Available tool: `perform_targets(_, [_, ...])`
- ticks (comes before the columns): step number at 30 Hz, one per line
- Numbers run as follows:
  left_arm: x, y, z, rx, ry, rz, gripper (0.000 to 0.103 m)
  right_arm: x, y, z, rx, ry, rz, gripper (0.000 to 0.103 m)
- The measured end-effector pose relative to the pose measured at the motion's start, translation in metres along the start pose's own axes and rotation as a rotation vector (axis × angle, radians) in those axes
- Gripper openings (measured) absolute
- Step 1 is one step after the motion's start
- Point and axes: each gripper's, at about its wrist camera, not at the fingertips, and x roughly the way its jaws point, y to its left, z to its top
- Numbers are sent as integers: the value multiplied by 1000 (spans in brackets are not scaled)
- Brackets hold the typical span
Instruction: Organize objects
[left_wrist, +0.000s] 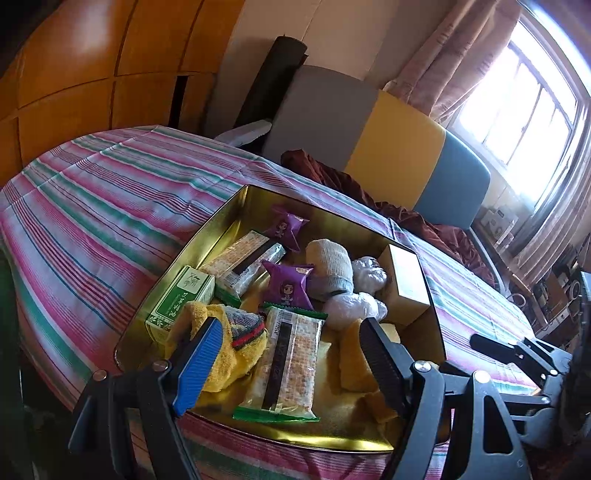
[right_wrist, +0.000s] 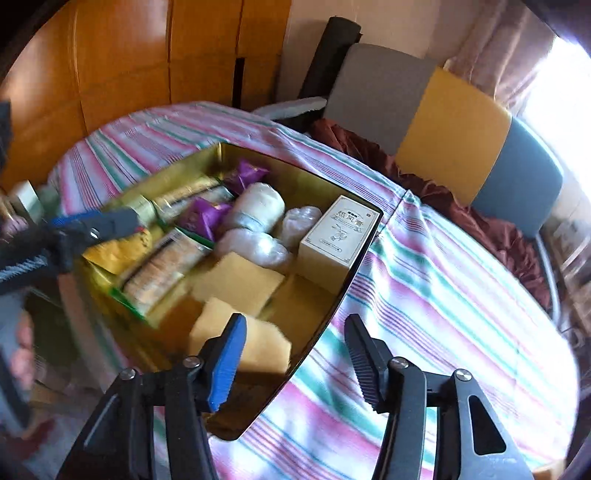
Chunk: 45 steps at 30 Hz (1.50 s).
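Gold tin (left_wrist: 236, 210), shiny interior. Bedsheet (left_wrist: 110, 206): pink, green and white stripes with thin blue lines. Snack packets (left_wrist: 290, 286): purple, cartoon figure printed. Cracker packs (left_wrist: 288, 362): clear film, green ends, dark band. Small box (left_wrist: 177, 299): green and white. Cloth (left_wrist: 221, 354): yellow, with red, green and grey stripes. Cream box (right_wrist: 338, 230). Headboard panels (left_wrist: 399, 147): grey, yellow, blue.

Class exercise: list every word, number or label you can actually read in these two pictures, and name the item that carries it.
Nothing reads with certainty.
Green box: Chinese characters, too small to read.
Beige box: large Chinese characters, blurred.
Cracker packet: a sideways barcode number and dark band text, both illegible.
Purple packets: cartoon figure, no legible text.
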Motion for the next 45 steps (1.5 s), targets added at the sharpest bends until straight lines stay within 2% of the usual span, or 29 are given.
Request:
perform_targets(3, [-3, -4, 1, 26, -8, 11, 78, 10, 13, 2, -30, 25, 30, 51])
perform_targets(7, [-6, -7, 2, 42, -13, 22, 78, 1, 19, 5, 10, 16, 162, 51])
perform_targets(9, [-5, -8, 3, 54, 5, 56, 77, -5, 15, 2, 41, -9, 139, 52])
perform_targets(11, [-4, -8, 3, 57, 25, 78, 77, -15, 6, 0, 78, -50, 100, 67])
perform_targets(13, [-3, -6, 2, 38, 49, 82, 77, -20, -4, 0, 143, -82, 72, 76])
perform_targets(16, [-2, -5, 2, 24, 83, 110, 77, -32, -18, -1, 251, -109, 68, 83])
perform_targets(21, [-12, -8, 4, 17, 76, 117, 76, -40, -22, 1, 290, -120, 32, 95])
perform_targets(23, [-18, -9, 5, 17, 63, 138, 76, -44, -21, 2, 319, -124, 25, 103])
perform_targets(27, [-25, -10, 5, 39, 50, 206, 76, -45, -15, 6, 390, -125, 51, 103])
perform_targets(33, [-29, -6, 1, 69, 53, 271, 76, -30, 2, 8, 417, -40, -75, 103])
perform_targets(36, [-35, -9, 2, 90, 36, 297, 75, -25, 1, 6, 446, -8, -94, 103])
perform_targets(42, [-41, -17, 2, 123, 40, 327, 72, -19, 0, 5, 469, 51, -136, 103])
perform_targets(45, [-40, -17, 1, 114, 71, 310, 72, -21, 2, 5, 457, 44, -157, 103])
